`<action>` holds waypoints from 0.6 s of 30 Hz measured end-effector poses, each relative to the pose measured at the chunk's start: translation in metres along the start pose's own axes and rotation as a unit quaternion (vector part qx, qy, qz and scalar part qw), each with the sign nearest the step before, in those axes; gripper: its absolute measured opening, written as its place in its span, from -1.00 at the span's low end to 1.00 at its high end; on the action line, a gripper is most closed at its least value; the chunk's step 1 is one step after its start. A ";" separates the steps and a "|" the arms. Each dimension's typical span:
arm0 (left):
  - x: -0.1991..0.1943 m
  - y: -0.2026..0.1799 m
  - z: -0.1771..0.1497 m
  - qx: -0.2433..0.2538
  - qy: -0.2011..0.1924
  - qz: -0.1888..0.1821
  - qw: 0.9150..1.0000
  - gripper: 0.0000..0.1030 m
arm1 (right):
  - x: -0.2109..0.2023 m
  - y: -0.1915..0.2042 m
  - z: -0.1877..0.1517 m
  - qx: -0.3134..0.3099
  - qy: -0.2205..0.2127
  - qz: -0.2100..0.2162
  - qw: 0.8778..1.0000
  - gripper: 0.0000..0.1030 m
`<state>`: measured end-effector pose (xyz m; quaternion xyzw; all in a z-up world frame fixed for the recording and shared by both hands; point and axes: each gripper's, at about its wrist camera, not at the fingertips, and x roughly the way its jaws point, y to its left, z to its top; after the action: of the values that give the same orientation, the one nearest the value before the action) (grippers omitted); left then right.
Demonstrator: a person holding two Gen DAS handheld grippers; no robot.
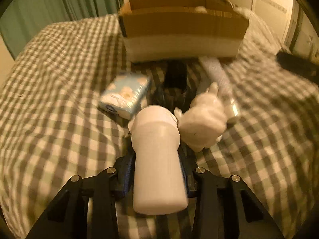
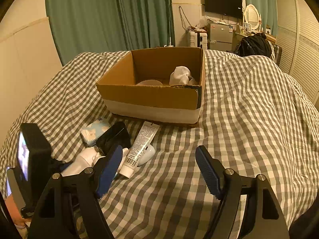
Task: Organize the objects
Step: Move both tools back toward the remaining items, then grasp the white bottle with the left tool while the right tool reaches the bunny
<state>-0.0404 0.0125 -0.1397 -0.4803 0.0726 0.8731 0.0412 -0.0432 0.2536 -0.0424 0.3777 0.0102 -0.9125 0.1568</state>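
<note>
My left gripper (image 1: pixel 157 171) is shut on a white bottle (image 1: pixel 157 159) and holds it above the checked bedspread; the bottle also shows in the right wrist view (image 2: pixel 79 163). A white mouse-like object (image 1: pixel 203 123), a white tube (image 1: pixel 219 79), a blue tissue pack (image 1: pixel 125 93) and a black object (image 1: pixel 175 75) lie ahead. An open cardboard box (image 1: pixel 179 25) stands beyond them. My right gripper (image 2: pixel 159 169) is open and empty, above the bed to the right of the tube (image 2: pixel 139 149), the tissue pack (image 2: pixel 93 131) and the black object (image 2: pixel 113 137). The box (image 2: pixel 151 97) holds a white sock (image 2: pixel 180 76) and a round pale item (image 2: pixel 149 83).
The checked bedspread (image 2: pixel 249 119) covers the whole bed. Green curtains (image 2: pixel 109 16) hang behind. A television (image 2: pixel 223 4), a small fridge (image 2: pixel 219 33) and a dark bag (image 2: pixel 253 45) stand at the far right. The left device's screen (image 2: pixel 24 155) is at the left edge.
</note>
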 end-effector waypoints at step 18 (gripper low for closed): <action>-0.023 0.052 0.009 -0.067 -0.043 0.006 0.997 -0.57 | 0.044 0.071 -0.005 -0.103 0.075 0.046 0.991 0.46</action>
<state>-0.0433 -0.0370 -0.1113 -0.4434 0.0152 0.8962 0.0071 -0.0477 0.1748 -0.0694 0.4266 0.0987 -0.8676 0.2356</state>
